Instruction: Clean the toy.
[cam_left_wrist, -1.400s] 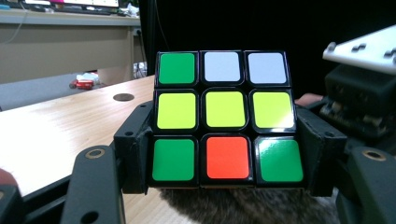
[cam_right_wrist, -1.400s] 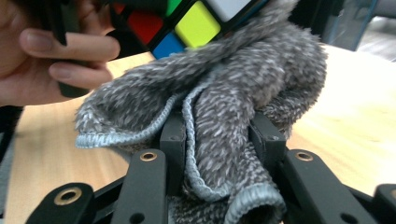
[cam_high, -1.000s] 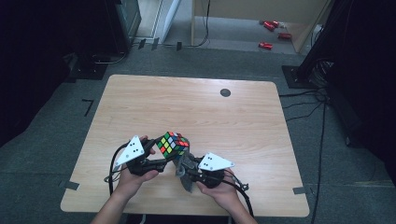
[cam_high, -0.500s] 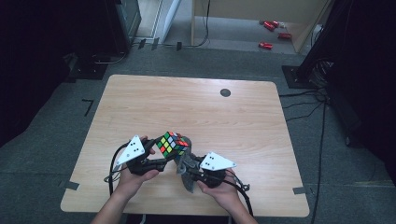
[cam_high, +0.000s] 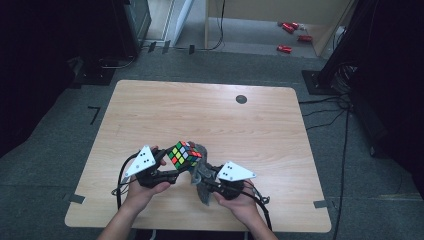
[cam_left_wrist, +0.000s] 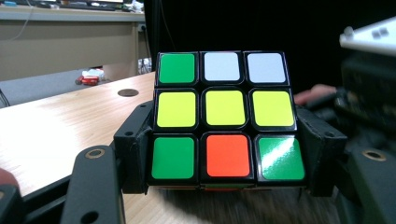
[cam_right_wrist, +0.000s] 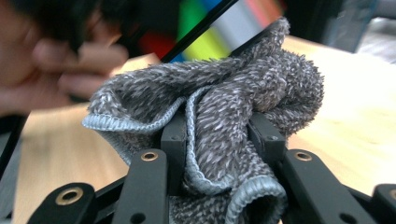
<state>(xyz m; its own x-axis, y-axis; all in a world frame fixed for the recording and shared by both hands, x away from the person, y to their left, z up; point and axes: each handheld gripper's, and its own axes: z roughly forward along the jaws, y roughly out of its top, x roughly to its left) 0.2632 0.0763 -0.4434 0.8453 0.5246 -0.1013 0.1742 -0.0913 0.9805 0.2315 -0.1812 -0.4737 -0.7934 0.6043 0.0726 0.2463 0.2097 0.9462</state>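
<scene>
High view puts both hands low in the frame, a little left of centre, near the front edge of the bench (cam_high: 210, 110). The left tool (cam_high: 170, 172) is clamped on a puzzle cube (cam_high: 184, 154), lifted off the wood and tilted. Left gripper view confirms the grip: the cube (cam_left_wrist: 224, 116) sits in the middle of the frame with a black jaw pressed against each side of its bottom row, and a face of green, white, yellow and orange squares turned to the camera.

The right tool (cam_high: 202, 180) is shut on a bunched grey cloth (cam_high: 199, 172), which meets the cube's lower right side. Right gripper view shows the cloth (cam_right_wrist: 210, 135) pinched between the jaws, its fluffy top pressed against the cube (cam_right_wrist: 224, 23) at the top of the frame.

The step in hand looks like wiping the cube. Next, the cloth should probably be drawn across that face with light pressure while the left tool holds steady, then the cube turned to offer an uncleaned side.
</scene>
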